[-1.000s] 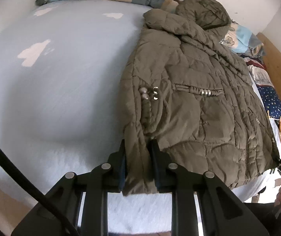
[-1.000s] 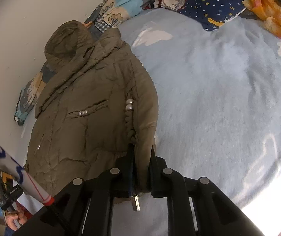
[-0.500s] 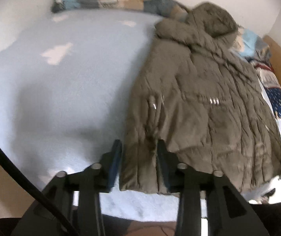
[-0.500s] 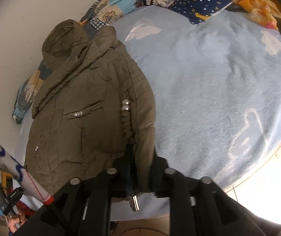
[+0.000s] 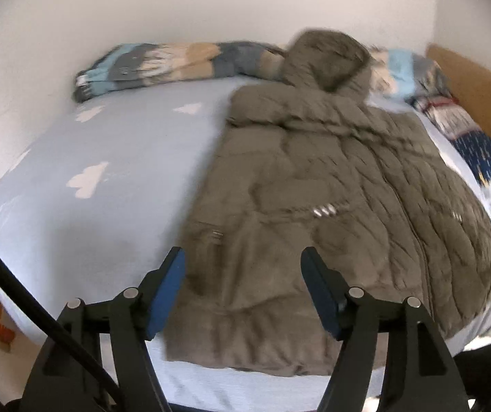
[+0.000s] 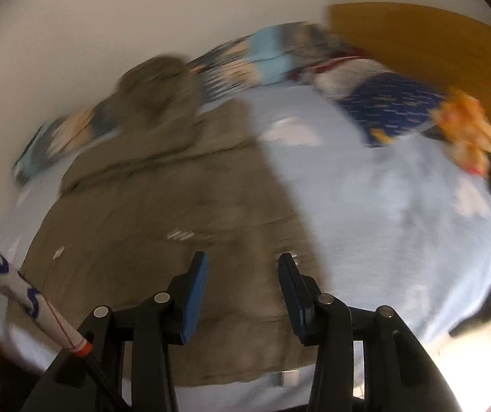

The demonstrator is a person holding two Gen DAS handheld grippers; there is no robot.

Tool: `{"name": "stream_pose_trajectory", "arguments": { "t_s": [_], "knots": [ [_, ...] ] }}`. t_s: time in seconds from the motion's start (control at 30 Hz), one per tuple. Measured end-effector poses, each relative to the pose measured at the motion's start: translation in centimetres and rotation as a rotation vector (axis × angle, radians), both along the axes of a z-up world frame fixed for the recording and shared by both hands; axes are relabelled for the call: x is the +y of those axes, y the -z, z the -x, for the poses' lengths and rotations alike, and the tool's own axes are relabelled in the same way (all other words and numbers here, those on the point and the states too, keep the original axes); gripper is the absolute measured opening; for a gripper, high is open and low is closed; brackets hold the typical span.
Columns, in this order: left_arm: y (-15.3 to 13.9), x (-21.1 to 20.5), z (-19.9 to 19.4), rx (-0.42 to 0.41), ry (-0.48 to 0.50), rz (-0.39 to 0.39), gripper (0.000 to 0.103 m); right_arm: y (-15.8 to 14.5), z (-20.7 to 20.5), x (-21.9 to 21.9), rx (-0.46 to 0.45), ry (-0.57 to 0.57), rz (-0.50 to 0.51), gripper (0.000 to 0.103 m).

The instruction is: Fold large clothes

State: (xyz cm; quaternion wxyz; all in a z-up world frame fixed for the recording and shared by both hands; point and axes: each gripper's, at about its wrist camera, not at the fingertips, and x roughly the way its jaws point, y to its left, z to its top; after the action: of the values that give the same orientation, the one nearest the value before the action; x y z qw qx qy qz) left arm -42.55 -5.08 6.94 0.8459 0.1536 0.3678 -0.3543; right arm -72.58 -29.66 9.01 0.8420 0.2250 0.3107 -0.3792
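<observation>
An olive-brown quilted hooded jacket lies flat on the light blue bed, hood toward the wall, hem at the near edge. My left gripper is open and empty, raised above the jacket's near left hem corner. In the right wrist view the jacket is blurred by motion. My right gripper is open and empty above the jacket's near right hem.
The bed sheet has white cloud prints. A patterned blanket lies along the wall. A star-print pillow and an orange cloth lie by the wooden headboard. A white stick crosses the lower left.
Both grippers opened and let go of the jacket's hem corners, then lifted and pulled back from the bed. The jacket now lies released on the sheet.
</observation>
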Motion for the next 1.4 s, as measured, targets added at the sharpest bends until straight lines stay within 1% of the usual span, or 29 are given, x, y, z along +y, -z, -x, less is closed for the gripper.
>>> {"name": "stream_pose_trajectory", "arguments": {
  "t_s": [0.03,0.07,0.1,0.17,0.23,0.3,0.33,0.37,0.43,0.47,0.57,0.7,0.77,0.87,0.93,1.0,1.1,1.17,1.2,1.23,1.33,1.4],
  "knots": [
    [0.5,-0.9,0.3,0.008,0.021,-0.027,0.068,0.6,-1.1,0.4,0.019,-0.028,-0.010,0.046],
    [0.8,-1.0,0.7,0.017,0.034,-0.045,0.068,1.4,-2.2,0.9,0.047,-0.055,-0.022,0.046],
    [1.6,-1.8,0.8,0.043,0.051,-0.079,0.068,2.3,-3.3,1.4,0.078,-0.082,-0.041,0.046],
    [2.9,-2.5,1.1,0.070,0.045,-0.137,0.068,3.8,-4.4,2.0,0.117,-0.118,-0.079,0.046],
    [3.8,-3.2,1.2,0.107,0.041,-0.182,0.068,4.9,-5.1,2.1,0.158,-0.127,-0.107,0.046],
    [4.2,-3.7,1.3,0.127,0.036,-0.196,0.068,6.0,-5.3,1.5,0.179,-0.126,-0.148,0.046],
    [3.9,-3.8,1.4,0.121,0.034,-0.192,0.068,6.5,-5.3,1.5,0.185,-0.128,-0.167,0.046],
    [3.6,-4.0,1.5,0.118,0.036,-0.181,0.068,6.7,-5.3,1.6,0.190,-0.132,-0.173,0.047],
    [2.0,-4.7,1.8,0.091,0.053,-0.139,0.068,6.8,-5.4,1.5,0.187,-0.132,-0.173,0.047],
    [1.5,-4.9,2.0,0.076,0.059,-0.130,0.068,6.7,-5.4,1.6,0.175,-0.133,-0.177,0.047],
    [-1.2,-7.1,2.1,0.015,0.095,-0.090,0.068,6.0,-5.1,1.5,0.129,-0.130,-0.172,0.047],
    [-4.1,-10.6,0.9,-0.035,0.118,-0.045,0.068,5.0,-5.7,1.9,0.105,-0.143,-0.162,0.047],
    [-5.3,-12.5,0.2,-0.056,0.128,-0.022,0.069,4.6,-6.2,1.6,0.103,-0.150,-0.183,0.047],
    [-6.1,-15.7,-0.9,-0.087,0.143,-0.019,0.072,3.6,-6.9,0.8,0.081,-0.154,-0.216,0.047],
    [-5.9,-17.5,-1.8,-0.092,0.145,-0.025,0.072,2.4,-7.7,-0.1,0.065,-0.147,-0.226,0.047],
    [-5.3,-19.1,-3.1,-0.076,0.139,-0.021,0.072,0.7,-9.0,-1.5,0.053,-0.135,-0.223,0.047],
    [-3.5,-20.2,-5.5,-0.050,0.107,0.004,0.072,-2.0,-11.9,-4.0,0.049,-0.128,-0.195,0.047],
    [-2.4,-20.7,-6.8,-0.013,0.086,-0.008,0.072,-4.0,-14.7,-6.4,0.032,-0.120,-0.198,0.048],
    [-2.0,-21.1,-7.8,0.019,0.078,-0.012,0.072,-4.6,-16.3,-7.5,0.028,-0.124,-0.202,0.049],
    [-1.8,-21.3,-8.4,0.030,0.078,-0.007,0.072,-5.0,-17.7,-8.3,0.035,-0.128,-0.197,0.049],
    [-1.4,-21.6,-9.9,0.000,0.060,-0.029,0.072,-5.3,-23.3,-10.9,0.063,-0.137,-0.165,0.050],
    [-1.0,-21.7,-10.9,0.024,0.053,-0.030,0.072,-4.5,-26.6,-12.7,0.082,-0.132,-0.169,0.050]
  ]
}}
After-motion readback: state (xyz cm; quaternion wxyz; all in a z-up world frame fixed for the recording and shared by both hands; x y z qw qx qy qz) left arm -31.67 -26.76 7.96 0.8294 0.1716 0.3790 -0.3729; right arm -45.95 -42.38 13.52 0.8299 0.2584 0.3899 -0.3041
